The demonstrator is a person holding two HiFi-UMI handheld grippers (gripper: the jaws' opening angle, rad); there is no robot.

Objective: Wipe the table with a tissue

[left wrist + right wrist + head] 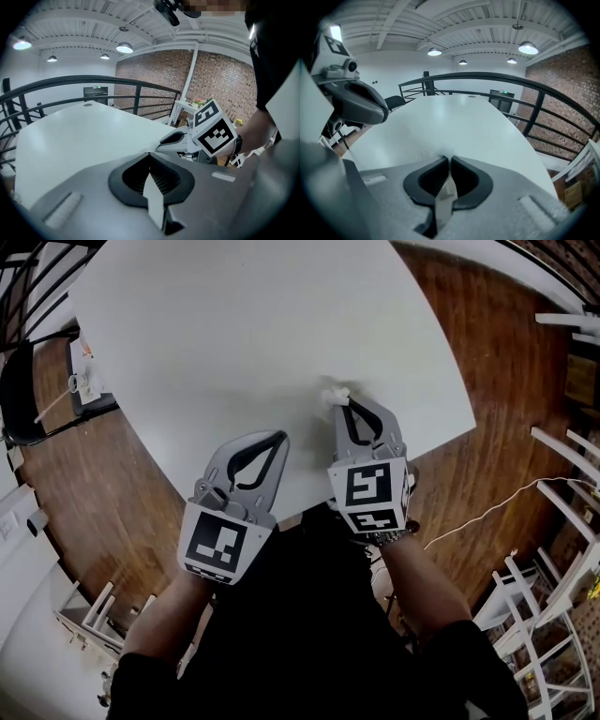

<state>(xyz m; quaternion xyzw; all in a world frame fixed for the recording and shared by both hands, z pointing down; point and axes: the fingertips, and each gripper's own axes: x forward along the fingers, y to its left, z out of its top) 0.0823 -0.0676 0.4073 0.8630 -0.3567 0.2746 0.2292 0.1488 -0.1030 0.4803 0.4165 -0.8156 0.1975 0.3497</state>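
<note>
We're looking at a smooth white table (234, 324) with a soft matt sheen, over a glossy brown wood floor (103, 512). The tissue (334, 395) looks like soft crumpled paper. The left gripper (281, 435) and right gripper (347, 403) are matt grey plastic, jaws lined ribbed black.

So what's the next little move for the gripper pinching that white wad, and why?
Probably slide the right gripper forward and leftward across the table with the tissue pressed down. Its jaws are shut on the tissue, which seems to rest on the tabletop close to the near edge, and most of the white surface lies ahead and to the left. The left gripper is shut and empty.
</note>
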